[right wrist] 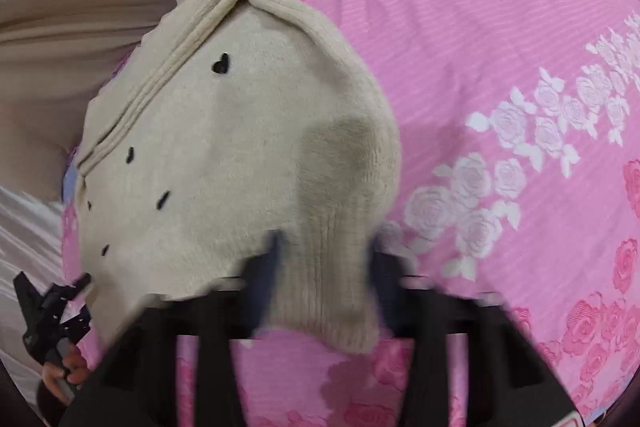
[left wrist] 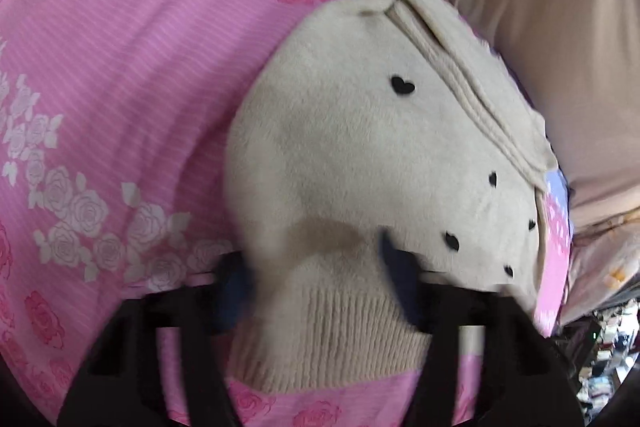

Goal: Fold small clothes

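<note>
A small cream knitted sweater [left wrist: 360, 147] with black heart dots lies on a pink rose-print bedsheet [left wrist: 120, 67]. It also shows in the right wrist view [right wrist: 224, 147]. My left gripper [left wrist: 316, 275] has its fingers on either side of a ribbed cuff [left wrist: 336, 331], spread wide with the sleeve between them. My right gripper [right wrist: 324, 267] stands the same way around the other ribbed cuff [right wrist: 332, 291]. Both fingertips are blurred. The left gripper [right wrist: 52, 311] and the hand holding it show at the lower left of the right wrist view.
The bedsheet [right wrist: 500, 47] has a blue band with roses at its far edge. A beige fabric surface [left wrist: 540, 27] lies beyond the sweater. Cluttered items [left wrist: 608, 359] sit at the lower right of the left wrist view.
</note>
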`<state>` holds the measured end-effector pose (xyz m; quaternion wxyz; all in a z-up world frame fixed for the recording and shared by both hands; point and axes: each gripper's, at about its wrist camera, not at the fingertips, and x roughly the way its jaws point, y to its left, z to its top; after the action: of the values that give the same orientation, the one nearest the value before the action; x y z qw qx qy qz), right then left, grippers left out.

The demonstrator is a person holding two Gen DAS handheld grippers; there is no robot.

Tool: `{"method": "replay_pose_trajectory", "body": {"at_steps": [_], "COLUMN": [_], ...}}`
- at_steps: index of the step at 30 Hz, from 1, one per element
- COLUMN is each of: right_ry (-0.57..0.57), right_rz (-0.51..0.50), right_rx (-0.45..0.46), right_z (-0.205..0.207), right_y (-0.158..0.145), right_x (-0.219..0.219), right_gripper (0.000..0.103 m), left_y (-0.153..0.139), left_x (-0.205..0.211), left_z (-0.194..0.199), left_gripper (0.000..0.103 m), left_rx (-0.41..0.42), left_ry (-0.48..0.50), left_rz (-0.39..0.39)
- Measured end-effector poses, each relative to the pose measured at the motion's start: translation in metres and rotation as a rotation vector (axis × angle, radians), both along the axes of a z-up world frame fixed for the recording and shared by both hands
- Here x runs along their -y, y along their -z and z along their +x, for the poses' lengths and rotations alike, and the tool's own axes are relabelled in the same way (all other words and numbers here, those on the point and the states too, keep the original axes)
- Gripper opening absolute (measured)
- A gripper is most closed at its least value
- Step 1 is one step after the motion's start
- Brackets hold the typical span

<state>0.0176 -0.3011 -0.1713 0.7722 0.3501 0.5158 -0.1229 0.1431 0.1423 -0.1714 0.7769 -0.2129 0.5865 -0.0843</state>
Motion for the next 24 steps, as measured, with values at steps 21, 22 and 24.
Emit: {"method": "replay_pose_trajectory", "body": {"at_steps": [21, 22, 24], "right_ry": [-0.131, -0.13, -0.129], "right_rz": [0.004, 0.002, -0.024], "right_rx": [-0.002, -0.025, -0.085], "right_z": [-0.12, -0.116, -0.107], "right_y": [-0.028, -0.019, -0.003], "right_x": [-0.001, -0.003, -0.008], "right_gripper": [0.012, 0.015, 0.021], "left_y": [-0.025, -0.019, -0.01], "left_x": [-0.056, -0.053, -0.048], "left_z": [-0.083, -0.083, -0.081], "left_gripper": [0.007, 0.009, 0.022], "left_rx": [-0.138, -0.138, -0.141], "left_ry": [0.042, 0.031, 0.019], "left_rz": [-0.239, -0.239, -0.225]}}
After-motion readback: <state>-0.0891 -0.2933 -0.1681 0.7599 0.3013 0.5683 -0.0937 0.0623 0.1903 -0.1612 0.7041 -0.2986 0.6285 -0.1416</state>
